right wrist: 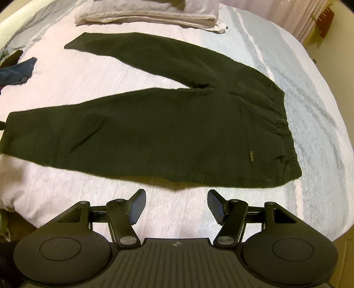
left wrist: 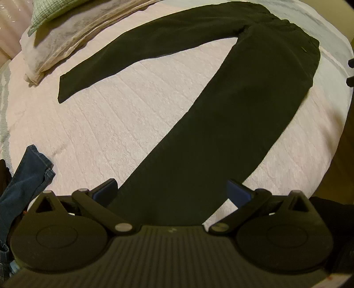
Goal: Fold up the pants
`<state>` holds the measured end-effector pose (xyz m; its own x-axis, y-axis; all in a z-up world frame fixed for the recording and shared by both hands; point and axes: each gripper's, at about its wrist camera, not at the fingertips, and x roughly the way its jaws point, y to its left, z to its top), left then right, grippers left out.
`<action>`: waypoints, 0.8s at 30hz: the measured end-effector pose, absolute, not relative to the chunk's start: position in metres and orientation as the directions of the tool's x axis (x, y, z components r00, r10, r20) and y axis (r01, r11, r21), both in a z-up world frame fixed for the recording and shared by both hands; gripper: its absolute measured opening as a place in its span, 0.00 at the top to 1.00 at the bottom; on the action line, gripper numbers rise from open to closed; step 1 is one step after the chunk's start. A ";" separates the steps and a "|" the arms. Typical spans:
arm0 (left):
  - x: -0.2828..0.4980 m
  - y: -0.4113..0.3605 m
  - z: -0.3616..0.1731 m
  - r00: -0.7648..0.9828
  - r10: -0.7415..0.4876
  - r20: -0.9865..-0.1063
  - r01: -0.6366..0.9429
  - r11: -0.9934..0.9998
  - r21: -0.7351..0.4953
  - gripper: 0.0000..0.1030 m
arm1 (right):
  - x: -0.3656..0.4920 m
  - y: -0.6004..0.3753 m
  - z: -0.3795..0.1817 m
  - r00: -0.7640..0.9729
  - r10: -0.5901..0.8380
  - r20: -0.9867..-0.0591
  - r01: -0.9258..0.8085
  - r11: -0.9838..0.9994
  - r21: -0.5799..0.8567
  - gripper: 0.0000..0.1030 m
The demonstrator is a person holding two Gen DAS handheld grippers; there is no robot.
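Dark green pants lie flat on a pale pink bedspread, legs spread in a V. In the left wrist view my left gripper is open over the hem end of the near leg, its blue-padded fingers either side of the cloth. In the right wrist view the pants lie sideways, waistband at the right. My right gripper is open just short of the near leg's lower edge, over bare bedspread, with nothing between its fingers.
Folded pale towels or bedding and a pillow lie at the head of the bed. Blue jeans hang off the left side, also seen as blue jeans. The bed's edge drops away at the right.
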<state>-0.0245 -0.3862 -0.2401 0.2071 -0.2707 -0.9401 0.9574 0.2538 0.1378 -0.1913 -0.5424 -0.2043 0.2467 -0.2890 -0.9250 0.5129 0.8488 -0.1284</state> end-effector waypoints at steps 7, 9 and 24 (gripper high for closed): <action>-0.026 -0.385 -0.242 0.196 -0.277 -0.941 0.964 0.230 0.134 0.01 | -0.197 -0.534 -0.204 0.229 -0.305 -0.924 0.539 0.830 -0.140 0.43; -0.027 -0.386 -0.242 0.194 -0.278 -0.941 0.966 0.221 0.134 0.01 | -0.200 -0.530 -0.203 0.222 -0.310 -0.925 0.548 0.824 -0.144 0.43; -0.019 -0.359 -0.212 0.202 -0.301 -0.932 0.927 0.366 0.082 0.01 | -0.229 -0.535 -0.171 0.127 -0.363 -0.923 0.787 0.603 -0.128 0.43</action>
